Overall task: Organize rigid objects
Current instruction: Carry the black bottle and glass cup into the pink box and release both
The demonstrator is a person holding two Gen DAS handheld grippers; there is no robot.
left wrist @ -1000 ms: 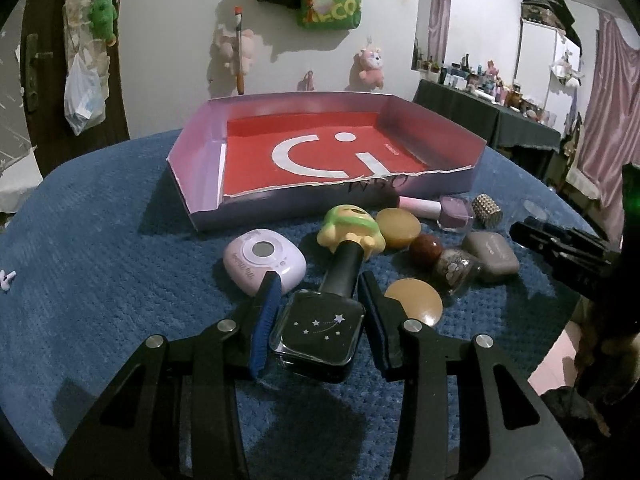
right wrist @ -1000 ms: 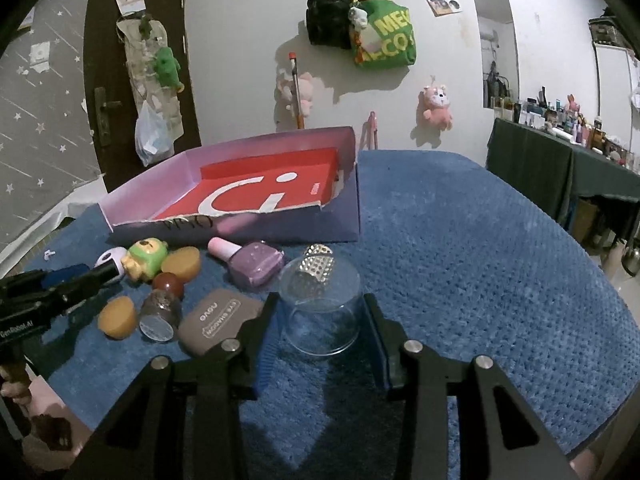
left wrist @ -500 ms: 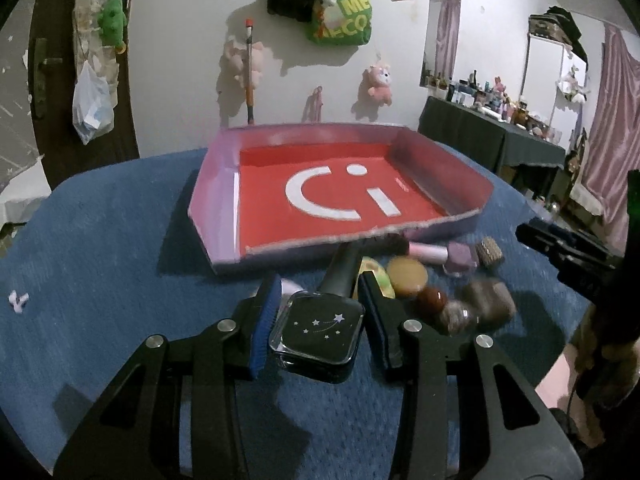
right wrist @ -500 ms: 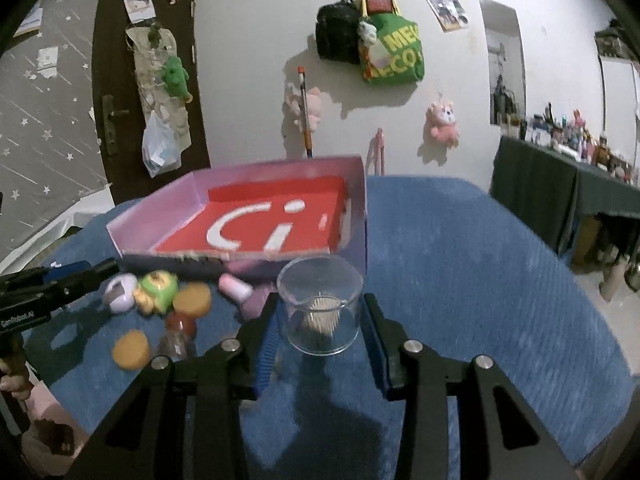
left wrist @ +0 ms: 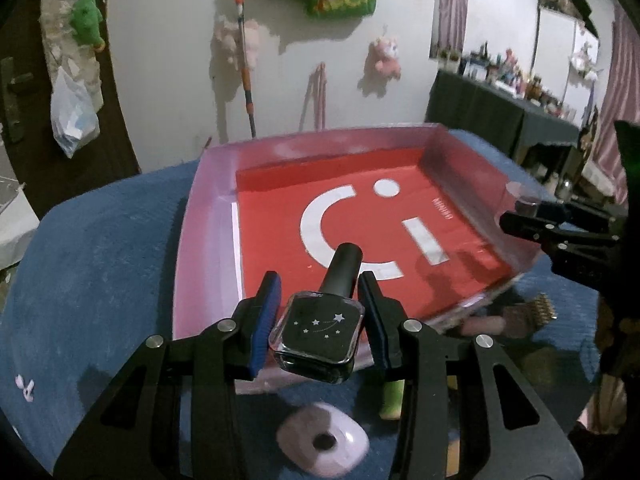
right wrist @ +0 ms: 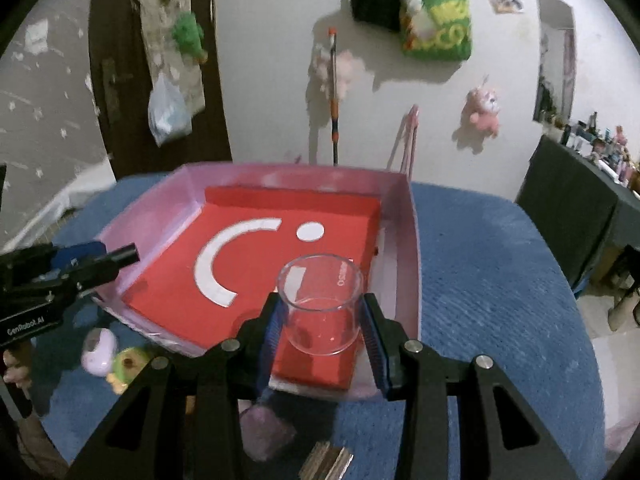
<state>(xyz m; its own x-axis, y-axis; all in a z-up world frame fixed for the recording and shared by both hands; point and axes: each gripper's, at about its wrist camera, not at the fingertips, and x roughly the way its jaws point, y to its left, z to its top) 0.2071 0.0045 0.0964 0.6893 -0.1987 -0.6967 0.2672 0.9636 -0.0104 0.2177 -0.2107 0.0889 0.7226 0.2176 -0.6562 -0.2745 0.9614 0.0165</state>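
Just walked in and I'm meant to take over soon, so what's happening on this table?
A person is tidying small items into the pink tray with the red floor. The left tool grips a dark nail polish bottle, held above the tray's near edge. The right tool grips a clear cup over the tray's right corner. Nothing lies inside the tray. A lilac case and a green toy, among other bits, wait on the blue cloth.

The right claw (right wrist: 322,320) grips a clear glass cup (right wrist: 321,304) above the red-floored tray (right wrist: 406,248).
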